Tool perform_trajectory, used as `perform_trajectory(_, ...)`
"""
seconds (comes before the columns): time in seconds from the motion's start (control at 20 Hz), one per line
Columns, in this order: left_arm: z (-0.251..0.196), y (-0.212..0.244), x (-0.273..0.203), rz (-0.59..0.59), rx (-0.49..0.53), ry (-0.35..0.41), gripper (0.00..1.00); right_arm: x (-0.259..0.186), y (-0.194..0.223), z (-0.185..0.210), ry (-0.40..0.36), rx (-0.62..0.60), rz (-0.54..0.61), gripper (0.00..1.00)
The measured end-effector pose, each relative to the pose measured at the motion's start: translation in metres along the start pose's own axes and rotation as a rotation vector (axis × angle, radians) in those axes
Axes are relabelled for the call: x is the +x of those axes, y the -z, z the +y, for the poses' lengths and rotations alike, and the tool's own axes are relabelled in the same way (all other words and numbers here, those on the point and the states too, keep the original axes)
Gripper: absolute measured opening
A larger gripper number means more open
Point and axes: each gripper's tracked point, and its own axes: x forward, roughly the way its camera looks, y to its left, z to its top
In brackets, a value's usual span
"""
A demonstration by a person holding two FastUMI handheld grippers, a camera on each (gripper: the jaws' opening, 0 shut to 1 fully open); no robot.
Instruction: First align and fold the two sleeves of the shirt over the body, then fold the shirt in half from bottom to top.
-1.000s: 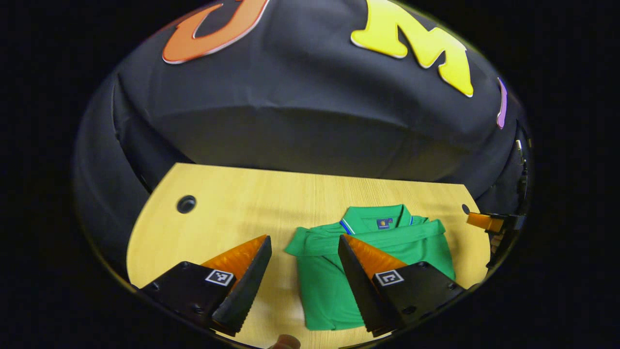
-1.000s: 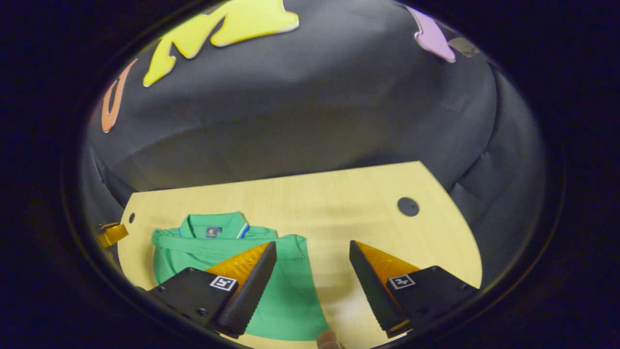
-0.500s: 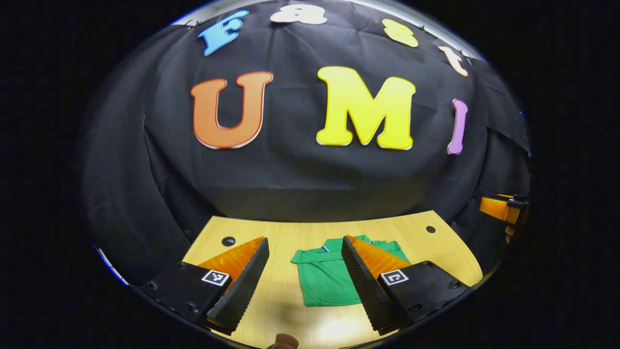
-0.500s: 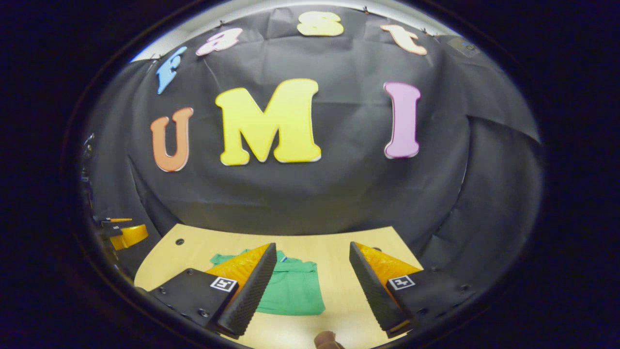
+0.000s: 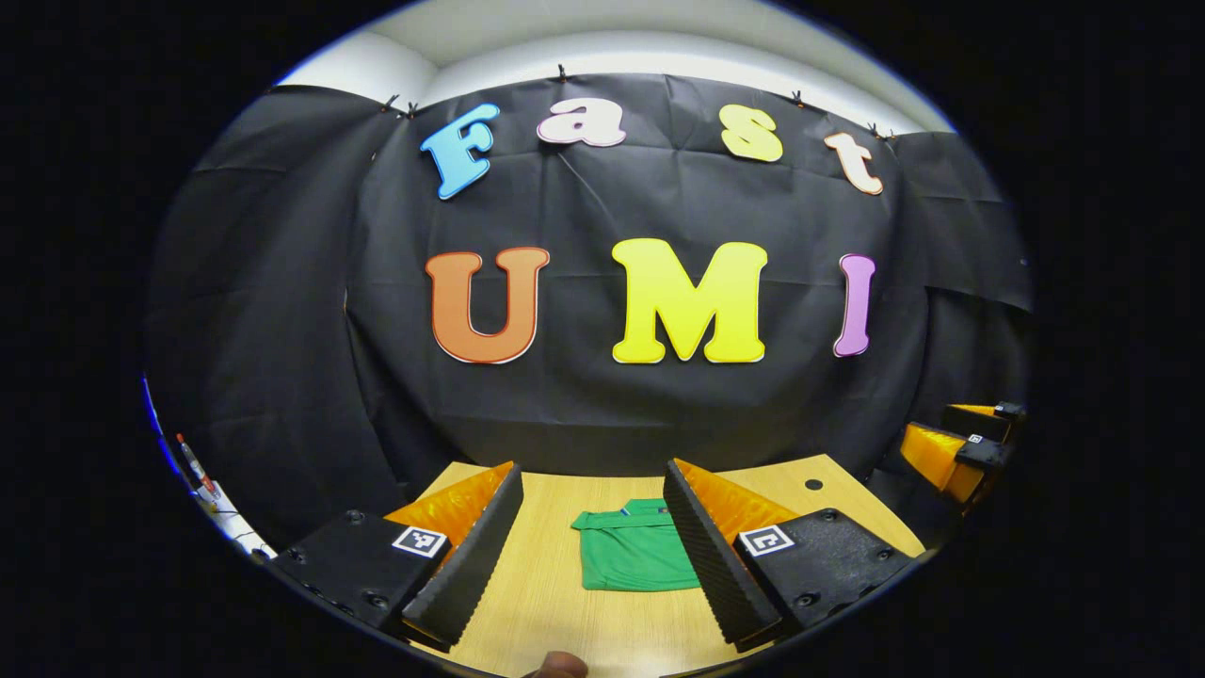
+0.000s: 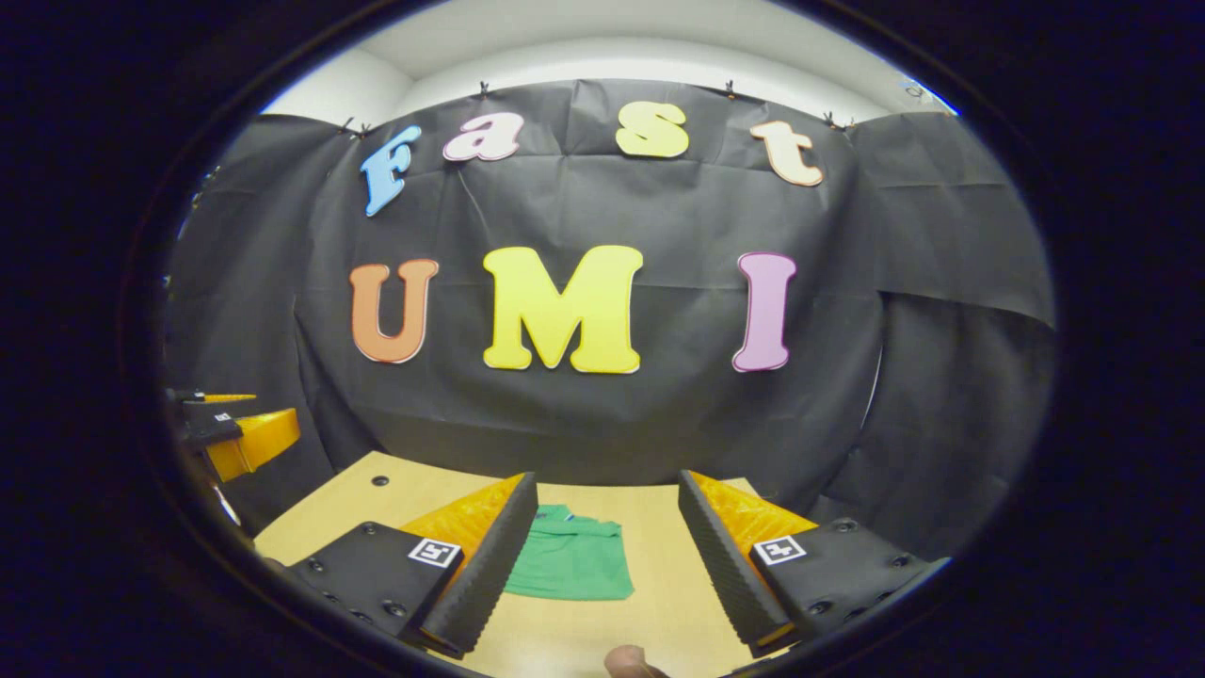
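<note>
A green polo shirt (image 5: 631, 556) lies folded into a compact rectangle on the wooden table (image 5: 555, 621), collar toward the far wall. In the left gripper view it sits between my fingers, well ahead of them; my left gripper (image 5: 588, 551) is open and holds nothing. In the right gripper view the shirt (image 6: 574, 565) lies ahead and a little left, partly behind the left finger. My right gripper (image 6: 602, 565) is open too, with nothing between its fingers. Each gripper also appears at the other view's edge: the right gripper (image 5: 955, 447) and the left gripper (image 6: 235, 433).
The table (image 6: 659, 612) has a round cable hole near each far corner, one hole (image 5: 813, 484) and another hole (image 6: 378, 480). Black cloth hangs behind the table and on both sides. A fingertip (image 5: 555, 665) pokes in at the bottom edge.
Both grippers have pulled back and tilted up from the shirt, which now looks much smaller and farther off. The shirt itself has not moved. Both stay open.
</note>
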Motion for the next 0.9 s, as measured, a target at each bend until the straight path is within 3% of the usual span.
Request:
perform_trajectory(0.05,-0.005,0.004,-0.007,0.001,0.014,0.010,0.97,-0.009,0.002,0.005,-0.011,0.001,0.004,1.00)
perform_trajectory(0.1,-0.006,0.008,-0.014,0.001,0.026,0.011,0.89,-0.012,0.003,0.010,-0.024,-0.014,0.000,0.94)
perform_trajectory(0.15,-0.008,0.011,-0.017,0.000,0.027,0.019,1.00,-0.016,0.004,0.013,-0.031,-0.042,-0.005,0.94)
perform_trajectory(0.2,-0.013,0.016,-0.018,0.004,0.019,0.032,0.89,-0.016,0.006,0.015,-0.038,-0.068,-0.009,0.94)
perform_trajectory(0.25,-0.016,0.020,-0.019,0.017,0.009,0.045,0.97,-0.017,0.008,0.020,-0.047,-0.076,-0.003,0.94)
perform_trajectory(0.4,-0.021,0.027,-0.018,0.043,0.003,0.061,1.00,-0.010,0.018,0.022,-0.049,-0.081,0.023,0.94)
perform_trajectory(0.8,-0.026,0.031,-0.012,0.045,0.014,0.091,1.00,-0.009,0.027,0.021,-0.027,-0.067,0.065,0.96)
perform_trajectory(0.85,-0.025,0.032,-0.011,0.045,0.016,0.089,0.89,-0.008,0.028,0.023,-0.030,-0.064,0.069,0.96)
perform_trajectory(0.9,-0.024,0.033,-0.011,0.045,0.017,0.089,0.97,-0.007,0.031,0.024,-0.034,-0.064,0.070,0.96)
